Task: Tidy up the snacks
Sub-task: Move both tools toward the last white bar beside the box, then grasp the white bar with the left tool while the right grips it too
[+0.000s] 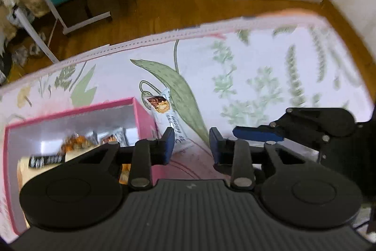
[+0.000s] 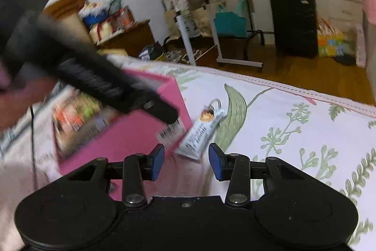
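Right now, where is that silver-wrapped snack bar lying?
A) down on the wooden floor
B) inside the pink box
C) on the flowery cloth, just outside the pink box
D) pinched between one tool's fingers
C: the snack bar lies on the flowery cloth against the outer corner of the pink box; both pairs of fingers are empty.

The box [image 1: 143,119] is pink outside with a silvery lining and carries a white barcode label [image 2: 171,131]; the snack bar [image 1: 164,109] lying beside it has a white wrapper with dark lettering and a brown-and-gold picture; the bedsheet [image 1: 258,77] is white with green leaves and ferns and a pink border; both grippers are black with blue pads [image 2: 156,162]; the floor [image 1: 164,6] is amber-brown wood.
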`<act>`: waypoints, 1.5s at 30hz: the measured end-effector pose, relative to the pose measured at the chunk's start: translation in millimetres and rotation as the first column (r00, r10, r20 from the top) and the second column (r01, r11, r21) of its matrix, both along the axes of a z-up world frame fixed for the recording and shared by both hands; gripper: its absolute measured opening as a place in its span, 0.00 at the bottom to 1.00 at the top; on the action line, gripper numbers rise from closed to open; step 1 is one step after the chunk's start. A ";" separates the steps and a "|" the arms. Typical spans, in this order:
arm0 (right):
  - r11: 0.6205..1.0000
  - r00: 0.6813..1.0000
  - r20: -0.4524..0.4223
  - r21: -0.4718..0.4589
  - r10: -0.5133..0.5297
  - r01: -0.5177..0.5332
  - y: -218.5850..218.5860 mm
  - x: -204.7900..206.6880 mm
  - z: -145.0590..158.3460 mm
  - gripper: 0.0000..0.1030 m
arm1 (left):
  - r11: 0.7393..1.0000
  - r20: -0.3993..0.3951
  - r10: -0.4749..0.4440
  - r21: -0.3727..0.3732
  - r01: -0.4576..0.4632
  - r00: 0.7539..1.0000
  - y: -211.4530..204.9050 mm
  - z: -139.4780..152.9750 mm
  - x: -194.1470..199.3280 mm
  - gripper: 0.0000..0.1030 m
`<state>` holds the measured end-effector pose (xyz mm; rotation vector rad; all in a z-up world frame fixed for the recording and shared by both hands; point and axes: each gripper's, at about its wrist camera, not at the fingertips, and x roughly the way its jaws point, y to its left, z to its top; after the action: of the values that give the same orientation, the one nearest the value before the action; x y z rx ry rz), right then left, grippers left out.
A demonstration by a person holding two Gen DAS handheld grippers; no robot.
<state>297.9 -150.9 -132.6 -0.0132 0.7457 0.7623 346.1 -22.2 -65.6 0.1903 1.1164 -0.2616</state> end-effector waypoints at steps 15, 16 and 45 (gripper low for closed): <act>0.999 0.997 -0.065 -0.018 0.038 -0.039 35.3 38.7 -52.1 0.45 | 0.988 -0.091 0.150 0.031 -0.148 0.984 -10.8 -50.6 39.6 0.31; 0.999 0.998 -0.056 -0.018 0.039 -0.040 38.1 38.2 -52.5 0.45 | 0.987 -0.090 0.160 0.026 -0.158 0.983 -9.3 -52.2 41.0 0.30; 0.991 0.996 -0.005 -0.103 0.087 -0.087 47.7 19.9 -46.7 0.38 | 0.970 -0.189 0.224 -0.050 -0.237 0.956 2.2 -69.5 52.3 0.26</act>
<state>317.7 -103.2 -179.4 -0.1397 0.7882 0.8057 398.4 -20.0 -135.1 -0.0306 1.2962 -0.1111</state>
